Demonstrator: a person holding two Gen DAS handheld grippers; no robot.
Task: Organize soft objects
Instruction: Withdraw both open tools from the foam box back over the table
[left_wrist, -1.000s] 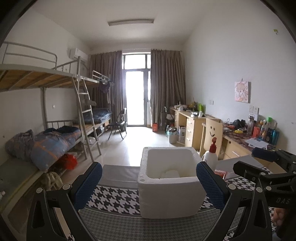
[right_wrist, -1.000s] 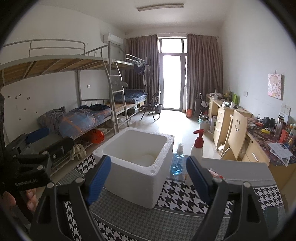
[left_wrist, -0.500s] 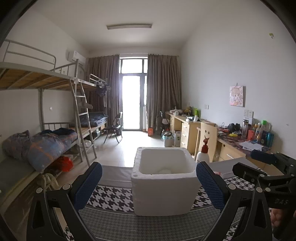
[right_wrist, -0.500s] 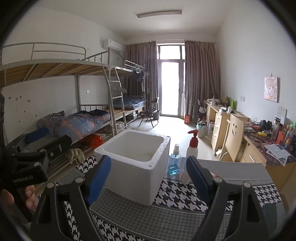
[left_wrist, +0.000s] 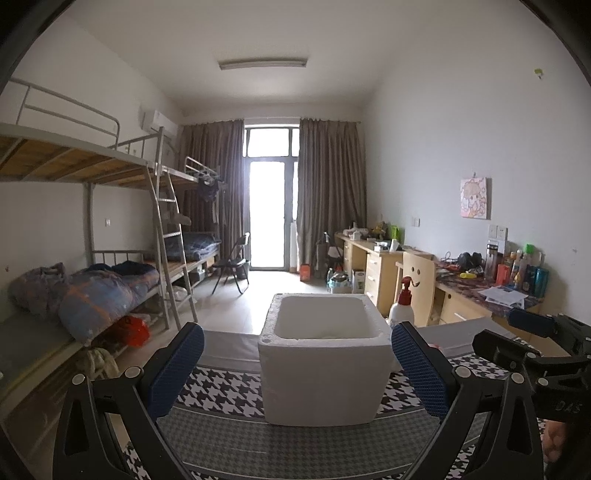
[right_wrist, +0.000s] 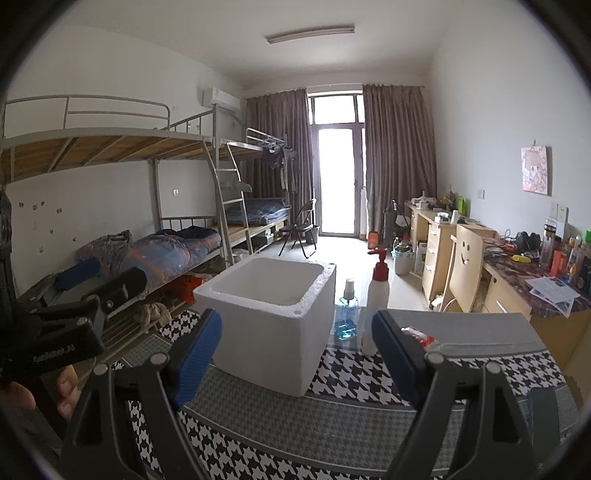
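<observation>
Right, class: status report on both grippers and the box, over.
Left gripper open, empty. Right gripper open, empty. Foam box upright on checked cloth. Nothing blocking.

Left hand-held gripper (left_wrist: 297, 363): jaws spread wide, nothing between them. Right hand-held gripper (right_wrist: 295, 349): likewise spread and empty. Both level, apparently held side by side.

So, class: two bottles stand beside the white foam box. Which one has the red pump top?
The taller white bottle, nearer the right gripper. The shorter bottle next to the foam box is clear with blue liquid.
</observation>
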